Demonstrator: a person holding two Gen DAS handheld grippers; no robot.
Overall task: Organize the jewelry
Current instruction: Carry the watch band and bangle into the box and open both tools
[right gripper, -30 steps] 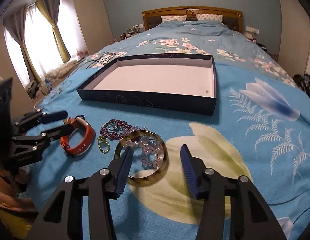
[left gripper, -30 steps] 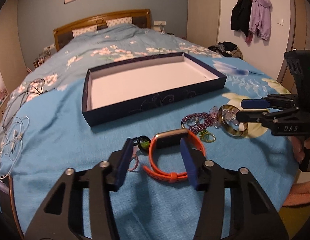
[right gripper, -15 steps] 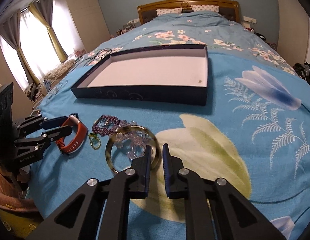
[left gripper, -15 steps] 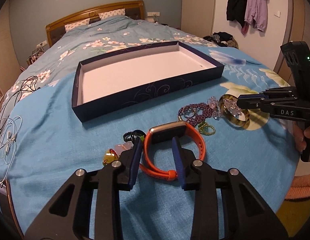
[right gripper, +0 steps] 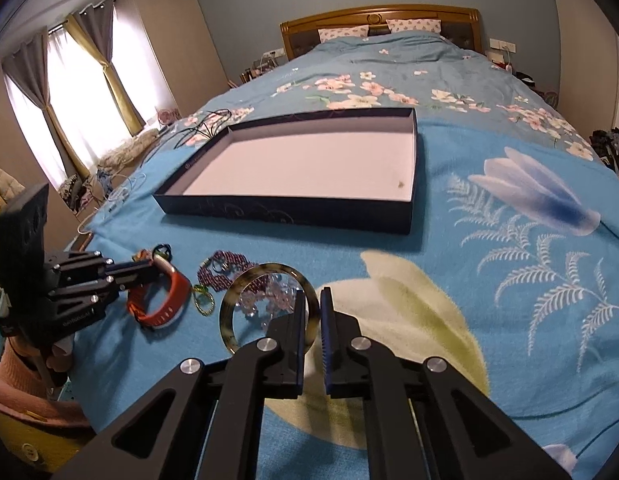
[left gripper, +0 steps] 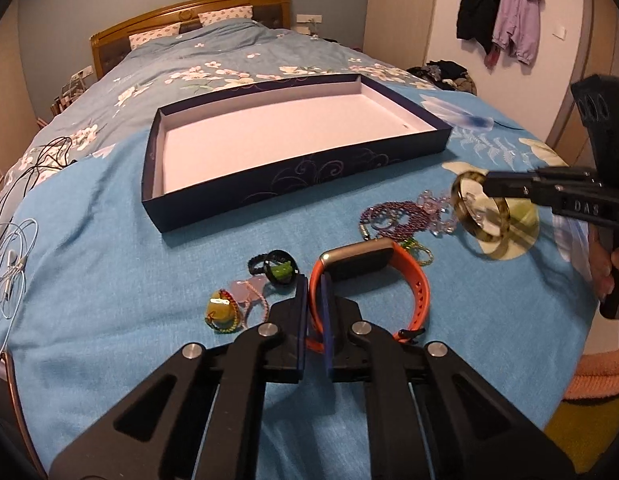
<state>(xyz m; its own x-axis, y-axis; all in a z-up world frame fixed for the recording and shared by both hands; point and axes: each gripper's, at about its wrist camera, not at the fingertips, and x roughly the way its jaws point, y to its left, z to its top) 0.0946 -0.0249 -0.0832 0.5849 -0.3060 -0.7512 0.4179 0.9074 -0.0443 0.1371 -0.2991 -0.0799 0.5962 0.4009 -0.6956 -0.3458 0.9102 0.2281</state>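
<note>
The bed [right gripper: 489,240] carries an empty box [right gripper: 285,210]; the left gripper [left gripper: 313,304] is clamped on the orange watch [left gripper: 419,292], the right gripper [right gripper: 312,320] on the bangle [right gripper: 229,320], tilted up; pick-up step, I think; next, carry both into the box.

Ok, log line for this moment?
left tool: shut on orange watch band | right tool: shut on bangle, lifted | box: empty

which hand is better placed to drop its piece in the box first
Right, probably. The right gripper already holds the bangle lifted off the bedspread; the left gripper grips the orange watch lying flat.
</note>
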